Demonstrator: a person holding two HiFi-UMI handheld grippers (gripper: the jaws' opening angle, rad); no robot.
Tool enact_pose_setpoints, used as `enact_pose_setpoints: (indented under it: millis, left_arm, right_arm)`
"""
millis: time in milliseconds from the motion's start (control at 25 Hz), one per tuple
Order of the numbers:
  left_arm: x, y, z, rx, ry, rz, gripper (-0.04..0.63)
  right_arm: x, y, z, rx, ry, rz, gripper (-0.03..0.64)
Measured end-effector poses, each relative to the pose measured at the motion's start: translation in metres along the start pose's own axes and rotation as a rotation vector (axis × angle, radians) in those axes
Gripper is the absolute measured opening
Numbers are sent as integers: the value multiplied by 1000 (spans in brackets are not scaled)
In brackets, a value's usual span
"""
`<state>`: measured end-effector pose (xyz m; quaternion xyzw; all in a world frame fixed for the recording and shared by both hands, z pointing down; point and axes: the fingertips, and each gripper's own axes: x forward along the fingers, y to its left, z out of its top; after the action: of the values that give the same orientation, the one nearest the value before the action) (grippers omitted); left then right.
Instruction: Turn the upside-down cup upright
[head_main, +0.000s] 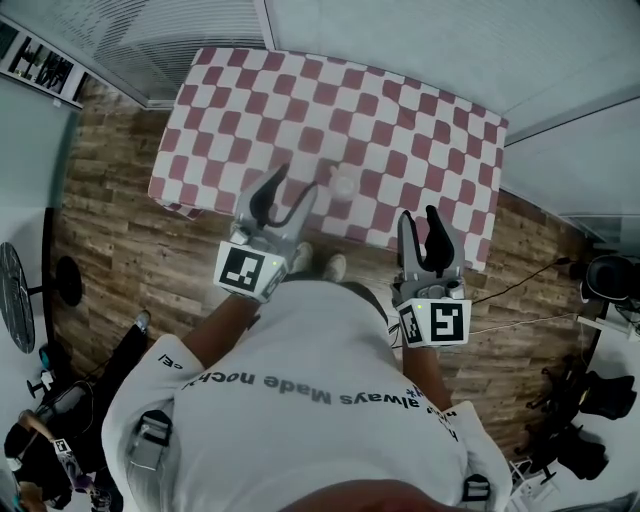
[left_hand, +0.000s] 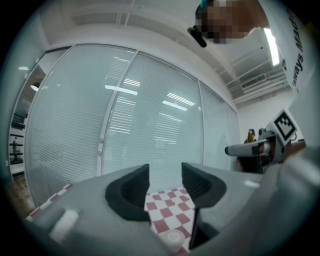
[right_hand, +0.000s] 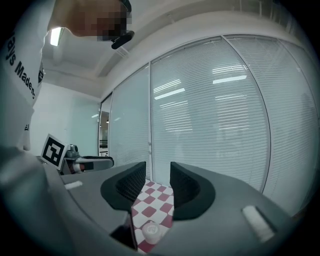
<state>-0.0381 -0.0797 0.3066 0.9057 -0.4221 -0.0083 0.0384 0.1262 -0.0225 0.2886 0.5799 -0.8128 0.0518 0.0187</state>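
Presently, as I read the views:

1. Cup (head_main: 342, 187): small, white, on the checkered tablecloth (head_main: 400, 120), towards the table's near edge. In the head view it sits between the two grippers, closer to the left one.
2. Left gripper (head_main: 295, 182): jaws apart, nothing between them. It is held level above the table's near edge. In its own view the cup shows low down, below the gap.
3. Right gripper (head_main: 419, 214): jaws drawn together to a narrow slit, empty. It is also level, and the cup again shows low in its own view.
4. Hazard, empty grip: both tools look to ride above the cup. I judge that closing at this height would catch air.
5. Hazard, knock-over: the right jaws are too close to admit the cup. Advancing them as they stand would likely shove it along the cloth or tip it.
6. Hazard, edge: the cup stands near the table's front, so a push towards me could send it to the wooden floor (head_main: 120, 250).
7. Hazard, cloth: a jaw dragging low may snag and bunch the fabric, toppling the cup.
8. Orientation: mouth down on the cloth, flat ringed base up. Long axis vertical.
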Motion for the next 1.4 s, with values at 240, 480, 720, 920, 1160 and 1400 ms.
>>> enact_pose_setpoints:
  millis: [240, 480, 720, 920, 1160, 1400]
  left_arm:
    - [4, 19, -6, -1, 15, -12, 206]
    - [14, 24, -35, -12, 61, -26, 206]
    - [20, 21, -66, -53, 94, -46, 206]
    - [29, 25, -86, -53, 108, -47, 206]
    - [38, 32, -120, -44, 137, -41, 206]
    - [43, 37, -154, -54, 163, -41, 206]
  right_arm:
    - [17, 9, -11, 3, 20, 0, 153]
    - [31, 12, -37, -15, 56, 27, 169]
    - [40, 17, -75, -12, 116, 43, 189]
    - [49, 15, -105, -9, 148, 50, 202]
    - [64, 18, -151, -19, 205, 92, 238]
    - [79, 19, -187, -17, 222, 111, 267]
